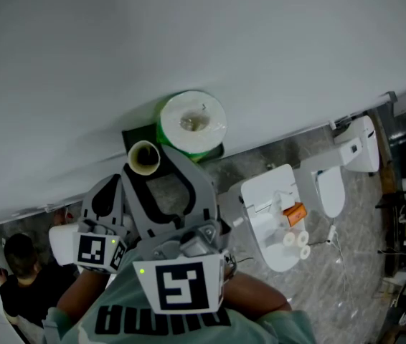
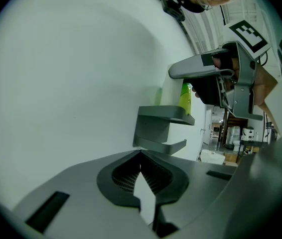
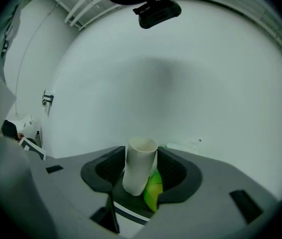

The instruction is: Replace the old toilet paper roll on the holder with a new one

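Head view looks down on both hands held out close together toward the white wall (image 1: 189,34), each gripper pointing nearly level at it. The right gripper (image 1: 145,172) is clamped on the empty cardboard tube (image 1: 144,158), and the tube's open end faces up just beside the wall holder (image 1: 137,136). Right gripper view confirms the grip: the tube stands tilted between the two pads with green wrapping showing behind it. The left gripper (image 2: 141,154) sits to the left of the right one, its jaws together at the tips and nothing between them. It points along the wall toward the holder's grey shelves. A new toilet paper roll (image 1: 192,122) in green wrap rests on top of the holder, against the wall.
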A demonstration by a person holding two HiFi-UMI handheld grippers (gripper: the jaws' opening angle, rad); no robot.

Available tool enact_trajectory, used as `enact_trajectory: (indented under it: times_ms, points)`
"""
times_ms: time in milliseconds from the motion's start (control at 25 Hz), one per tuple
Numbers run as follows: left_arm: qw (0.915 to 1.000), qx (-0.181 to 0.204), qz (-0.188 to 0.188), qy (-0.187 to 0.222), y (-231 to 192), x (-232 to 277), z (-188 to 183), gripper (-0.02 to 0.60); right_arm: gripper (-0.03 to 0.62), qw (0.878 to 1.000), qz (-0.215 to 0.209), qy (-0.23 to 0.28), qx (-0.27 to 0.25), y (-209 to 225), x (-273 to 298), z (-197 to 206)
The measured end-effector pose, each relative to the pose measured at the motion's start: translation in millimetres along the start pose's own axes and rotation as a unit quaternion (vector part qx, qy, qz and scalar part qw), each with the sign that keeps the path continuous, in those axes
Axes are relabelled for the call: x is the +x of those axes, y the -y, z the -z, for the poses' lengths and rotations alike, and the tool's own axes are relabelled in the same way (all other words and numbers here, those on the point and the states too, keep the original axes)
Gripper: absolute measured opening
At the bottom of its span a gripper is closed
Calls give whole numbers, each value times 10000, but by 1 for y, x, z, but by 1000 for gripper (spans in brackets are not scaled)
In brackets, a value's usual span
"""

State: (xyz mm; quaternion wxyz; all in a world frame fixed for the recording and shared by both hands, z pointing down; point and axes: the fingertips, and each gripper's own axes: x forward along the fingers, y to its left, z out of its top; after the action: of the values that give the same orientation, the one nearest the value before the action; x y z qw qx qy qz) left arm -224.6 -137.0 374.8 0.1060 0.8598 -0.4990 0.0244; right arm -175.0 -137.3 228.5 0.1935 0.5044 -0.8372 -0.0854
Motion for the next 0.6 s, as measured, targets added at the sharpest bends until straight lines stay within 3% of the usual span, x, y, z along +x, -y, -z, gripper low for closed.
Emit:
enact_trajectory:
  times_ms: [400,600]
  points:
    - [10000,54,-45,-39,5,-4,0,5,187,9983,-157,123,540,2,1,-4]
    - [10000,56,-72,-20,4,-7,-2,5,187,9983,-222,74,529,-1,2,-2]
